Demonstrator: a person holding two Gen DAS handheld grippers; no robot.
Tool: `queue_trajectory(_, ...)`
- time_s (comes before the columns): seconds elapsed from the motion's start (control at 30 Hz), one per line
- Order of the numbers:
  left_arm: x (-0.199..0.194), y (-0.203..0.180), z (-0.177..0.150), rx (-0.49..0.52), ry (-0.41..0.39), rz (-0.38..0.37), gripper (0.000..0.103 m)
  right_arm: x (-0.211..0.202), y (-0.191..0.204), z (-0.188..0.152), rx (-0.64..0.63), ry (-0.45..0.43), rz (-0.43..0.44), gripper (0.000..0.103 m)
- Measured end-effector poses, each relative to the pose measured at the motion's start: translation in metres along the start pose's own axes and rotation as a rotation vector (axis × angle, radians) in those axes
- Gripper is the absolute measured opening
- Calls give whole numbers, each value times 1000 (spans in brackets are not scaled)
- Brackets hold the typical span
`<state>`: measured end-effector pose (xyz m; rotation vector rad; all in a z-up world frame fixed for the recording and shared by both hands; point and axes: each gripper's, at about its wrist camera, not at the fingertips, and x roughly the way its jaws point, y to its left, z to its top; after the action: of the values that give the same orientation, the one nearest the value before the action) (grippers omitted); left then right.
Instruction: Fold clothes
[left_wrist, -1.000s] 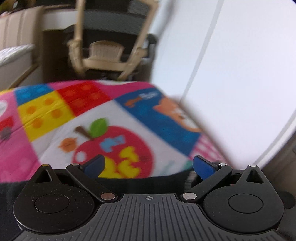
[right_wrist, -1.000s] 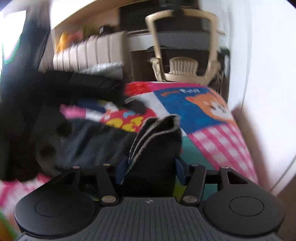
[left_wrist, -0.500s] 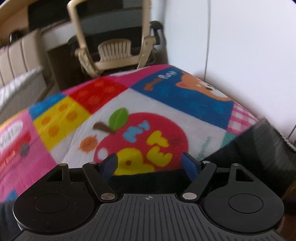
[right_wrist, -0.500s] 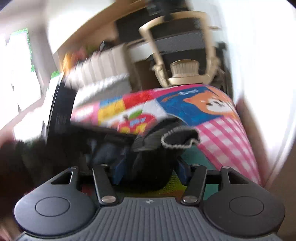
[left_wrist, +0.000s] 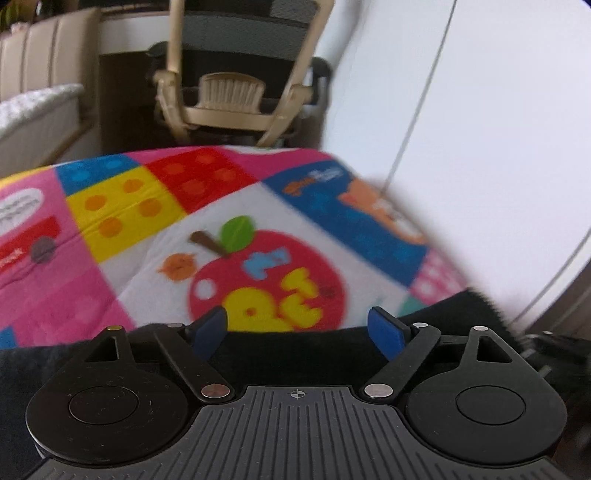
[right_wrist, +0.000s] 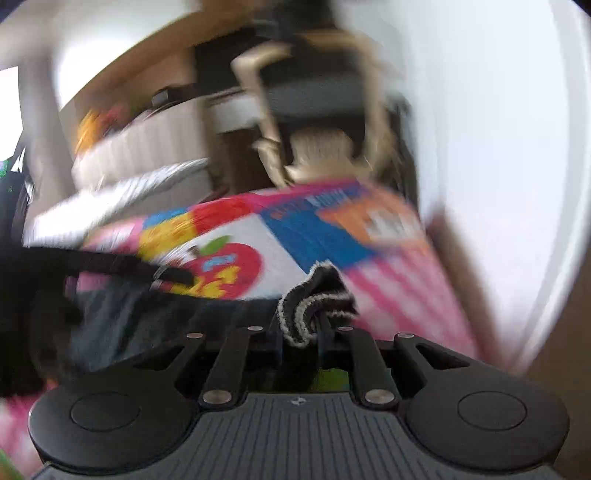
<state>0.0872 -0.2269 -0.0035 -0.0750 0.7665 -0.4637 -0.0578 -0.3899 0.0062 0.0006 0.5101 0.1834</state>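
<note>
Dark garment, black with a pale speckled edge, lies on the near part of the patchwork blanket, just this side of the red apple patch. In the right wrist view a bunched fold of it stands up from between the pads; the rest spreads leftward over the blanket as a dark, blurred mass.

Right gripper: jaws have just been closing and now sit nearly together, clamped on that bunched fold. Cloth fills the narrow gap.

Left gripper: blue pads held wide apart, having just opened a little further. The black cloth passes beneath and between them, its far edge just short of the apple patch; the pads do not press on it. To the right of the apple patch the cloth's fuzzy corner rises toward the wall.

Blanket: bright squares, with yellow dotted and red dotted blocks beyond the apple patch to the left, and a blue square with an orange animal beyond it to the right.

Past the far edge of the blanket stands a beige-framed chair. A white wall runs along the blanket's right side. The right wrist view is heavily motion-blurred.
</note>
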Motion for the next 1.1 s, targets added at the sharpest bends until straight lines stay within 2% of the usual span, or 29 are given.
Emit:
queue_trajectory(0.07,-7,-9,5,17,-22,-30,92,-4,35,1,-208,-23,5,15)
queue_trajectory(0.2,-15,-37,9,105,-43,-67,94,8,78,-15,-426,7,19,16)
queue_trajectory(0.3,-2,-53,4,177,-4,-51,94,15,89,-21,-465,14,3,19)
queue_trajectory(0.37,15,-59,-1,222,26,7,94,13,87,-21,-454,14,17,26)
queue_trajectory(0.43,28,-54,-4,224,39,51,95,9,83,-22,-439,11,39,29)
queue_trajectory(0.5,34,-46,-5,206,44,65,97,-1,74,-22,-423,4,81,36)
queue_trajectory(0.57,33,-41,-6,204,39,72,97,-16,59,-18,-358,7,148,50)
queue_trajectory(0.63,30,-38,-8,226,23,102,97,-28,38,-12,-239,9,216,54)
queue_trajectory(0.73,27,-31,-10,236,10,151,97,-37,-7,-3,56,8,293,54)
queue_trajectory(0.8,31,-19,-12,215,32,196,97,-30,-36,-5,281,19,303,54)
queue_trajectory(0.83,33,-14,-13,203,41,204,97,-22,-45,-7,360,28,279,54)
queue_trajectory(0.87,33,-7,-14,172,40,184,97,-14,-51,-10,414,40,259,54)
queue_trajectory(0.93,31,0,-15,131,40,161,97,7,-57,-20,510,97,257,52)
queue_trajectory(1.0,31,-1,-16,141,35,166,97,27,-52,-28,578,149,286,47)
queue_trajectory(1.03,31,-1,-16,145,33,168,97,32,-47,-29,579,157,292,47)
queue_trajectory(1.1,31,1,-15,133,33,162,97,32,-37,-25,526,144,284,39)
